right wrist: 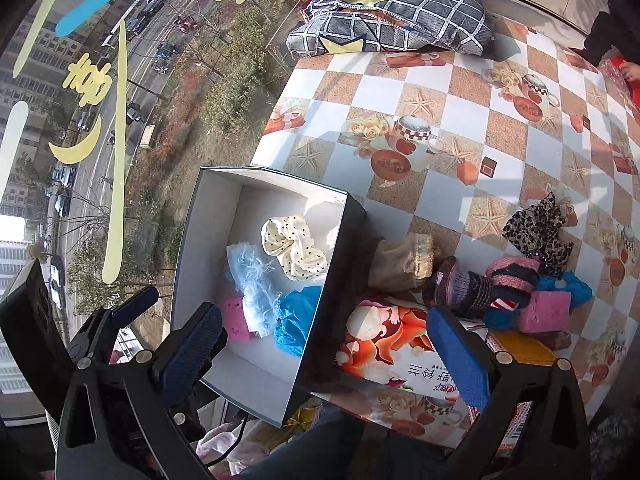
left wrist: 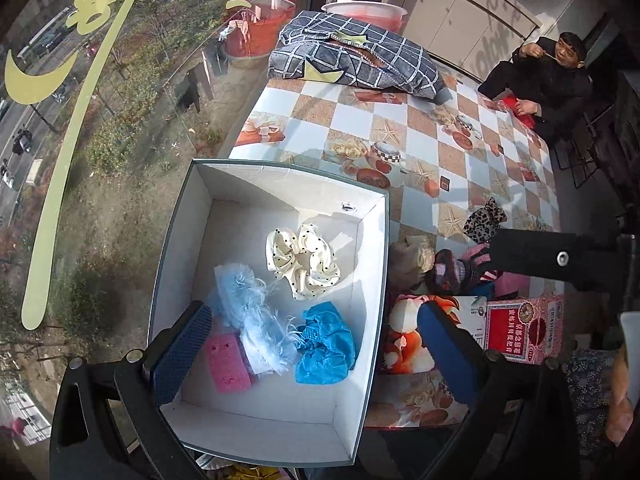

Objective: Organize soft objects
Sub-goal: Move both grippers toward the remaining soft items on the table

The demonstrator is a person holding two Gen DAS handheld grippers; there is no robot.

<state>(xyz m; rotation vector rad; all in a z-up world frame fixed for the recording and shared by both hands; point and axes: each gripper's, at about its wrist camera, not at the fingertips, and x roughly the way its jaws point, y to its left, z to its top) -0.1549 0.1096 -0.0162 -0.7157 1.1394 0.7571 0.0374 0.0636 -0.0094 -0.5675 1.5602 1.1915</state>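
A white-lined box [left wrist: 276, 432] [right wrist: 188, 240] stands at the table's left edge by the window. It holds a cream dotted scrunchie [left wrist: 303, 260] [right wrist: 295, 251], a pale blue feathery piece [left wrist: 256, 320] [right wrist: 256, 284], a blue scrunchie [left wrist: 324, 344] [right wrist: 294, 322] and a pink sponge [left wrist: 230, 362] [right wrist: 235, 318]. My left gripper [left wrist: 316, 352] is open and empty above the box. My right gripper [right wrist: 324, 352] is open and empty over the box's right wall. Right of the box lie a beige sock [right wrist: 400, 264], a dark plaid scrunchie [right wrist: 460, 284], a pink knit piece [right wrist: 512, 276], a pink sponge [right wrist: 546, 312] and a leopard scrunchie [right wrist: 538, 228].
A checked pillow [left wrist: 352, 56] [right wrist: 392, 16] lies at the table's far end. A flowered tissue pack [right wrist: 392, 344] and a red carton [left wrist: 520, 332] sit near the front. A seated person [left wrist: 552, 72] is at the far right. A window runs along the left.
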